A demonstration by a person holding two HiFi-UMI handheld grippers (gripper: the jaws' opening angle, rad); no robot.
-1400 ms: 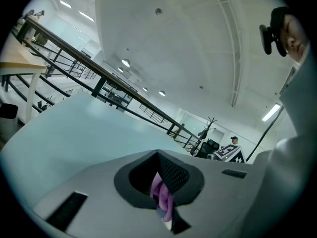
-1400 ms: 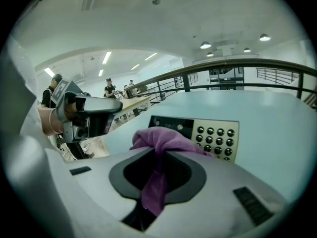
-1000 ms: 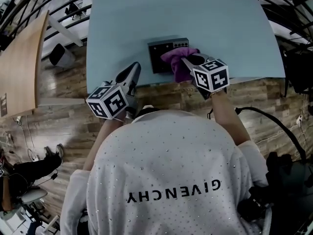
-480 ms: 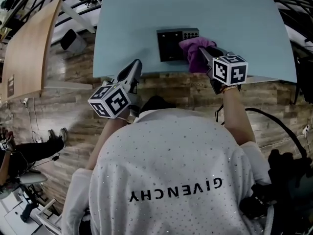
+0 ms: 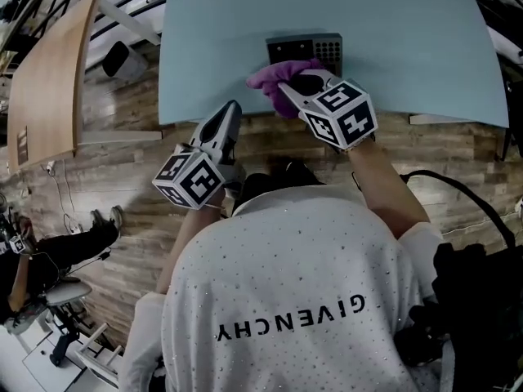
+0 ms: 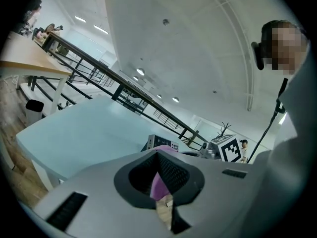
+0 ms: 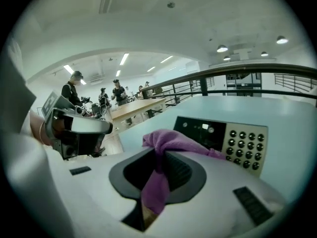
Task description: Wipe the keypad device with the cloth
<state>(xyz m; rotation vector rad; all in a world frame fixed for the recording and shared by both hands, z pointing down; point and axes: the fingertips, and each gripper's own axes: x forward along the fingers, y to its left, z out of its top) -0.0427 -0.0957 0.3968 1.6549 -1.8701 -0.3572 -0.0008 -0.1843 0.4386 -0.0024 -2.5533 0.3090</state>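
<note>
Head view: the keypad device (image 5: 315, 49) lies flat and face up on the pale blue table (image 5: 245, 23), close to the table's near edge. Its long axis runs side to side, along that edge, with the button grid at its right end and the dark panel at its left. The purple cloth (image 5: 274, 78) is bunched against the device's near-left corner and overlaps its near edge. The right gripper (image 5: 306, 86) comes in from the near-right of the device, its tip buried in the cloth. The left gripper (image 5: 228, 114) hovers well to the near-left of the device, apart from it, pointing its way.

Left gripper view: the jaws are drawn together to a slit and grip nothing that I can see. The purple in that slit is probably the cloth lying beyond, beside the device (image 6: 159, 143).

Right gripper view: the jaws are clamped on a fold of the cloth (image 7: 166, 140), which spills forward onto the device (image 7: 223, 135). The buttons (image 7: 242, 145) lie bare, just right of the cloth.

The wipe seems under way but incomplete — the button end looks unwiped. To do it well, press the wad flat and sweep along the long axis toward the buttons, with the clamp held firm. The device sits near the edge and may slide, so the left gripper could brace its left end.
</note>
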